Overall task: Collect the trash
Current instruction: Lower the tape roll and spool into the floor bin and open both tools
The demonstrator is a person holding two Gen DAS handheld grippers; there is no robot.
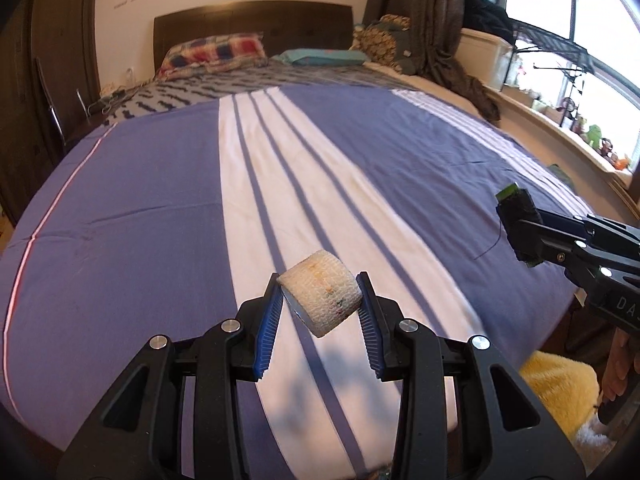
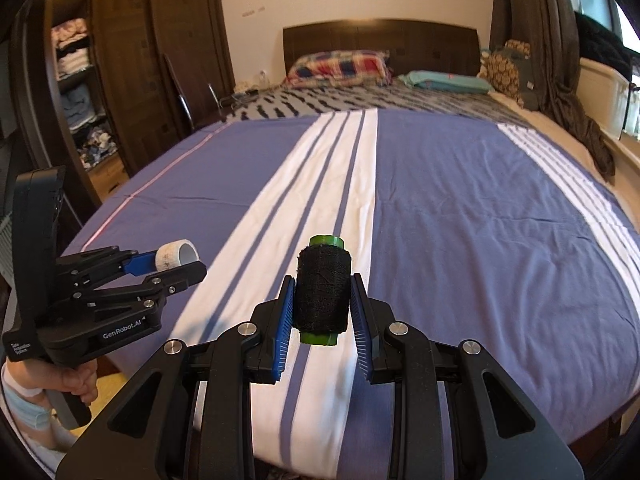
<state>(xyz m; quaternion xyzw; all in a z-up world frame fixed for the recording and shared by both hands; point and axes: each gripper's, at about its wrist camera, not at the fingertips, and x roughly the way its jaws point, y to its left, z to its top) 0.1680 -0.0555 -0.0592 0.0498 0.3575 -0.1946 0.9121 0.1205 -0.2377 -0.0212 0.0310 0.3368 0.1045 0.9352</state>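
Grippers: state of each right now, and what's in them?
Left gripper: shut on the bandage roll, lifted off the bed.
Right gripper: shut on the thread spool, also held above the bed.

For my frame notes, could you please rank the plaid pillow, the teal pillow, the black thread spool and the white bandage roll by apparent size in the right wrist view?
1. black thread spool, enlarged by nearness
2. plaid pillow
3. teal pillow
4. white bandage roll
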